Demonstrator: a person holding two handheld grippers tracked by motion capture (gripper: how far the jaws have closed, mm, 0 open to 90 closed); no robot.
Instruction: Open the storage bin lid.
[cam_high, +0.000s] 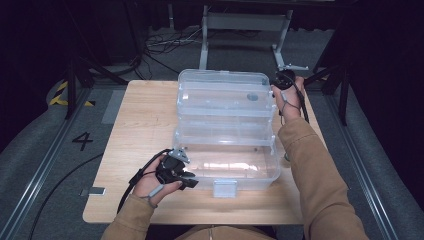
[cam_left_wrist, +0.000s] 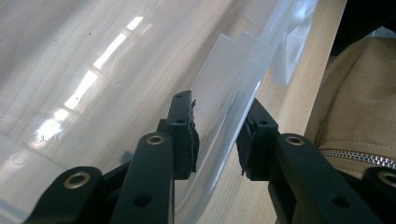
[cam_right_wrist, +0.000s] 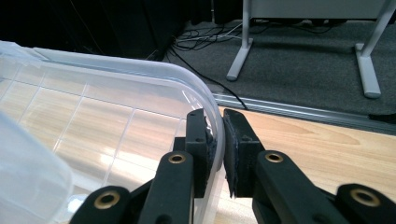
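A person in tan sleeves works at a clear plastic storage box (cam_high: 227, 165) that sits at the centre of the wooden counter (cam_high: 140, 125), its hinged lid (cam_high: 225, 92) thrown back toward the top of the frame.

At lower left of the high view, the left tool (cam_high: 190, 181) meets the near left corner of the box. In the left gripper view, the left tool (cam_left_wrist: 217, 140) has its jaws standing on either side of the box's front wall (cam_left_wrist: 233, 93), one inside the box and one outside. A gap shows between the wall and the inner pad, so the jaws stand apart and are not pressing on the plastic.

At upper right of the high view, the right tool (cam_high: 280, 80) is at the far right corner of the lid, the hand (cam_high: 290, 97) gripping it just below. In the right gripper view, the right tool (cam_right_wrist: 219, 135) has its jaws drawn close together across the curved rim of the lid (cam_right_wrist: 212, 109), which runs between the pads; they look clamped on that rim.

Beyond the counter, grey carpet (cam_right_wrist: 303, 60), a tangle of cables (cam_high: 165, 42) and the legs of a metal stand (cam_high: 245, 30) fill the top of the frame.
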